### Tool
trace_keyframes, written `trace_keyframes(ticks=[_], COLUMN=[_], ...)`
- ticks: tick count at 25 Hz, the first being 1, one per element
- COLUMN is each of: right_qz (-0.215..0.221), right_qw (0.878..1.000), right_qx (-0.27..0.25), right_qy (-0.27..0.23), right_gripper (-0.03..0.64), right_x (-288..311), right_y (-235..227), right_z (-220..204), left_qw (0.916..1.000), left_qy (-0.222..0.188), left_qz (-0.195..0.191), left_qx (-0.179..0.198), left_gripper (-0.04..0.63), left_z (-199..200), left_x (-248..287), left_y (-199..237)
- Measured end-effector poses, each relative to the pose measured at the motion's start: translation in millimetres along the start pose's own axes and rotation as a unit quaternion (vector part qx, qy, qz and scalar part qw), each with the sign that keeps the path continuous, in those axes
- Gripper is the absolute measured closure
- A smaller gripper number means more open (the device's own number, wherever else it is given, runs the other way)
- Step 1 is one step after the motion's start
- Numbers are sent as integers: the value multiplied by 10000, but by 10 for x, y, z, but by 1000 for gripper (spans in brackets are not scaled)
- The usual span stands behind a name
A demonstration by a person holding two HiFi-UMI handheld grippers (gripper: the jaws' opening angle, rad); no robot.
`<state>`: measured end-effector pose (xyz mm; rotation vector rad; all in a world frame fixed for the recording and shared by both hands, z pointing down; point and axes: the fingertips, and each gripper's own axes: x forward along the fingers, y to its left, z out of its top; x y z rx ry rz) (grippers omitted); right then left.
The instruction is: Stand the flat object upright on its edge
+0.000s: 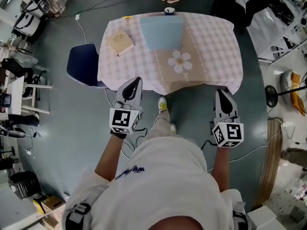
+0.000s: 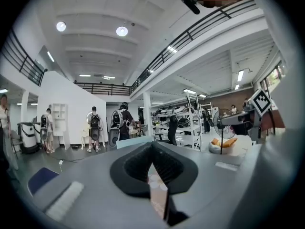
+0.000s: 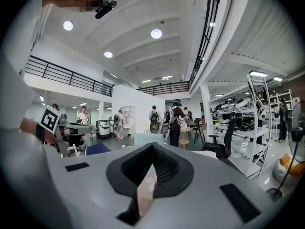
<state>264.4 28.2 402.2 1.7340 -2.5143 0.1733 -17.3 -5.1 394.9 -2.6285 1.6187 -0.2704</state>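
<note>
A tan flat book [image 1: 120,43] lies on the left part of the table [image 1: 216,47], which wears a pink checked cloth. My left gripper [image 1: 135,81] hovers at the table's near edge, shut and empty, well short of the book. Level with it at the near right corner is my right gripper [image 1: 219,92], also shut with nothing in it. In the left gripper view the jaws [image 2: 152,148] meet at a point, and in the right gripper view the jaws [image 3: 151,150] do the same. Both gripper views look out level across the room; the book does not show in either.
A light blue box [image 1: 162,31] stands at the table's far middle, with a daisy-print mat [image 1: 181,61] in front of it and a small cup [image 1: 169,11] behind. A dark blue chair [image 1: 82,63] sits left of the table. People and shelving fill the room beyond.
</note>
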Motion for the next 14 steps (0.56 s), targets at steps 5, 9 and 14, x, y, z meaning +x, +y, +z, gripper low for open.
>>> trace_keyframes(ticks=[5,9,14], right_qz=[4,166,535], right_qw=[9999,9994,9968], right_qx=[5,-108,-460], right_qy=[146,275,363], right_gripper=[614,614,614], right_x=[113,218,397], right_y=[34,60,155], right_z=[-95,-102,-36], left_qw=[9991,9987,9978], left_qy=[58,266,458], left_qz=[-25,101,286], left_qx=[421,418,383], left_gripper=[594,594,594], left_z=[-112,-306,-664], left_x=[-48,-126,-129], left_y=[61,100,192])
